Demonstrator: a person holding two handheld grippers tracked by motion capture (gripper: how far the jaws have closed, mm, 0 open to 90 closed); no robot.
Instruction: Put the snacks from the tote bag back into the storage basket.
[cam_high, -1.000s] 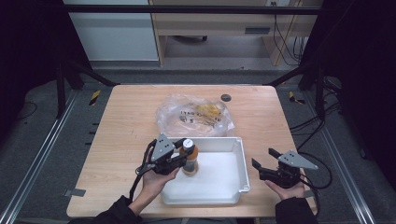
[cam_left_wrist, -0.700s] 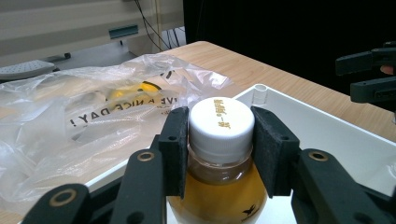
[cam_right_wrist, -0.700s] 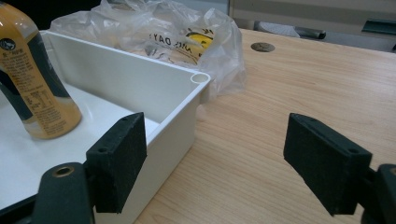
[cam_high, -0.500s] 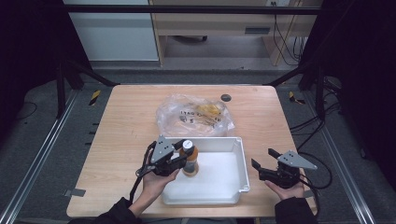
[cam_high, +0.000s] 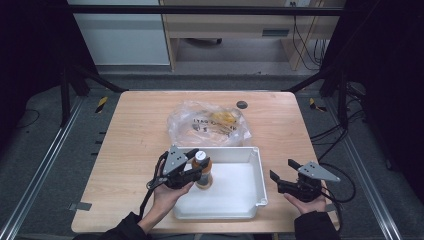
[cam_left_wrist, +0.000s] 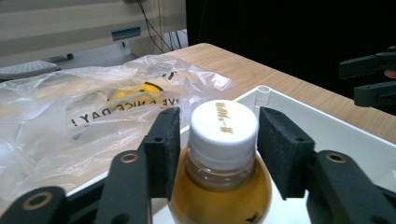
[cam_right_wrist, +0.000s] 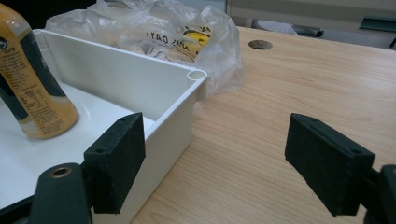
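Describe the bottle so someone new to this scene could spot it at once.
On the wooden table, find the white tray at the near edge. The bottle stands upright in its left part, between the left gripper's just-opened jaws. Its white cap and amber contents set it apart from the crumpled plastic bag behind.

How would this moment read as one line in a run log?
bottle: upright in white tray | left tongs: just opening, pads off cap | right tongs: open, empty, beside tray
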